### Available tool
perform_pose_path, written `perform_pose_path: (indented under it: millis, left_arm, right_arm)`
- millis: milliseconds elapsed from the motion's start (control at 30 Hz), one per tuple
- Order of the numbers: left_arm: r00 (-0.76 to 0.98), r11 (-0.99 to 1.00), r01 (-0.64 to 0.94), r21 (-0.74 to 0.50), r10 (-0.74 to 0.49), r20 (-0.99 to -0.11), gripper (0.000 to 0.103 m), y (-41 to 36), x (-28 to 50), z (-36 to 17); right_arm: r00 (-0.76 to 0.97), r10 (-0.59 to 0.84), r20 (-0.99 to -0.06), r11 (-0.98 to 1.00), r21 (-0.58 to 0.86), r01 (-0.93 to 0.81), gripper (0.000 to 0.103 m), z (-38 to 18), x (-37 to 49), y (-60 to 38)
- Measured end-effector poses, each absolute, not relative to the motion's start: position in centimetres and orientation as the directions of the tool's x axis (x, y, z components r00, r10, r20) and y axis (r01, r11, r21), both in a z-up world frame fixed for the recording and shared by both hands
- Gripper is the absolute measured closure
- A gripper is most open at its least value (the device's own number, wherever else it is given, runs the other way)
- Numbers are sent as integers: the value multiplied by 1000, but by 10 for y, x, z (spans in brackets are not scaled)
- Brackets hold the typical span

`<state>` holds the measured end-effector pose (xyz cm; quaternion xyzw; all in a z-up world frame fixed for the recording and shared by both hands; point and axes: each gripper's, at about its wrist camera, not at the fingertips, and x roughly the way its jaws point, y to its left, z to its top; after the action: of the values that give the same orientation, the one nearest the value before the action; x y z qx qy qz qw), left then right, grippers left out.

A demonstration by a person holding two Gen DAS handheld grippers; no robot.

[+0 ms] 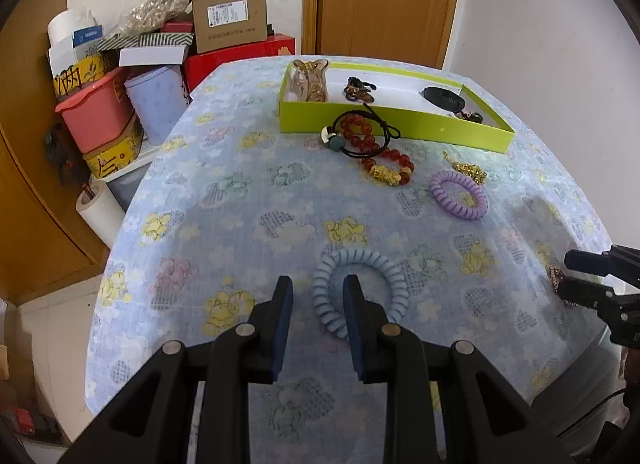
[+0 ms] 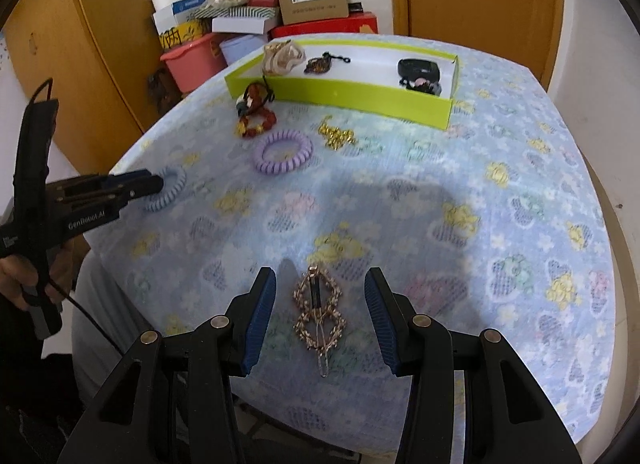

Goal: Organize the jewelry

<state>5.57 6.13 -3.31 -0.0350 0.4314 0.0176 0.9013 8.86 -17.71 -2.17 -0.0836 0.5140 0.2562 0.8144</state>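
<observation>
Step in hand: I have both claws lined up for a pick, one piece each, with nothing lifted yet; the green tray (image 1: 384,126) at the far side of the counter (image 1: 224,224) already holds a few pieces.
Left claw: my left claw (image 1: 319,292) is spread, with its right finger set inside the loop of the blue coil hair tie (image 1: 360,288) and its left finger outside it, so the near-left arc of the coil sits between the pads.
Left contact: I judge the pads are not pressing the coil yet, though the fisheye angle makes that hard to be sure of.
Right claw: my right claw (image 2: 320,296) is spread wide on either side of the gold filigree hair clip (image 2: 320,316), which lies flat on the cloth with clear gaps to both pads.
Still loose on the counter: red bead bracelet (image 1: 384,152) tangled with black cords just in front of the tray, gold chain (image 1: 466,170) beside it, purple coil hair tie (image 1: 458,194) near the chain.
Next move, left: I need to close on the coil's arc and lift; it is springy, so a firm pinch should hold.
Next move, right: I need to come lower until the pads flank the clip's narrow waist, then close; it is thin and flat, so a high grip could slide off.
After that: I would carry both to the tray and place each in a free part.
</observation>
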Motion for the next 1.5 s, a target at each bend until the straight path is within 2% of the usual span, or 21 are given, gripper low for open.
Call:
perform_pose_path:
  millis: [100, 167, 233, 400, 467, 567, 933, 1500]
  left_arm:
    - [633, 997, -59, -42, 5, -774, 76, 61, 56, -34]
    - [636, 998, -60, -30, 15, -772, 76, 59, 56, -34]
    - [638, 998, -62, -12, 30, -770, 76, 56, 57, -34]
    - [640, 998, -67, 0, 43, -767, 76, 55, 57, -34]
    - [642, 998, -62, -3, 37, -766, 88, 54, 57, -35]
    - [644, 998, -59, -2, 37, -764, 92, 53, 57, -34]
    - [643, 996, -54, -72, -21, -766, 93, 56, 58, -31]
    - [701, 994, 9, -106, -81, -708, 93, 42, 78, 8]
  right_arm:
    - [347, 321, -881, 845, 101, -526, 56, -23, 84, -174]
    - [357, 309, -881, 843, 80, -532, 68, -23, 83, -172]
    - [367, 293, -883, 841, 55, -539, 75, -22, 82, -171]
    - [383, 282, -880, 834, 28, -551, 76, -22, 78, -168]
    - [385, 283, -878, 835, 27, -550, 76, -22, 78, -168]
    - [385, 284, -878, 834, 28, -551, 76, -22, 77, -168]
    - [404, 309, -861, 842, 50, -537, 76, -13, 82, -169]
    - [479, 337, -810, 856, 52, -515, 76, 16, 112, -173]
